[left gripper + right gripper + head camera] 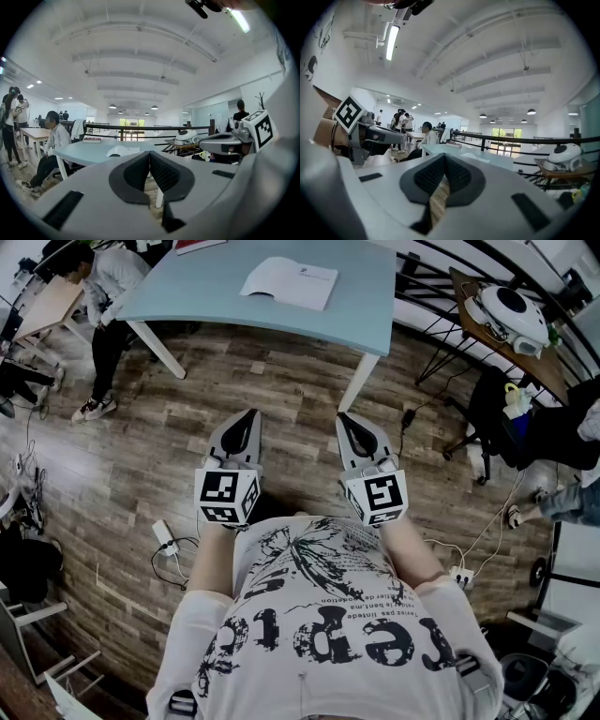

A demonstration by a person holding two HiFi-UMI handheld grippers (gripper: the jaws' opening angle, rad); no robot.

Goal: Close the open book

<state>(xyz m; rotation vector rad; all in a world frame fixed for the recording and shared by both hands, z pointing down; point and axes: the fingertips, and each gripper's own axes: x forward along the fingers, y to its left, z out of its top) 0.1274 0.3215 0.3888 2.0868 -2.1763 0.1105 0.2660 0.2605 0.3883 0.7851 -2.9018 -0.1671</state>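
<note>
The open white book (289, 281) lies flat on the pale blue table (216, 287), well ahead of both grippers. In the left gripper view the book (121, 151) shows beyond the jaws on the tabletop. My left gripper (249, 414) and right gripper (344, 416) are held side by side close to the person's body, over the wooden floor short of the table. They point roughly level toward it. The left gripper (149, 153) is shut with nothing between its pads. The right gripper (445, 157) is shut and empty too.
A red book (199, 245) lies at the table's far edge. A person (103, 296) sits at the table's left end. A power strip with cables (165, 536) lies on the floor at left. A side table with a white device (511, 315) stands at right.
</note>
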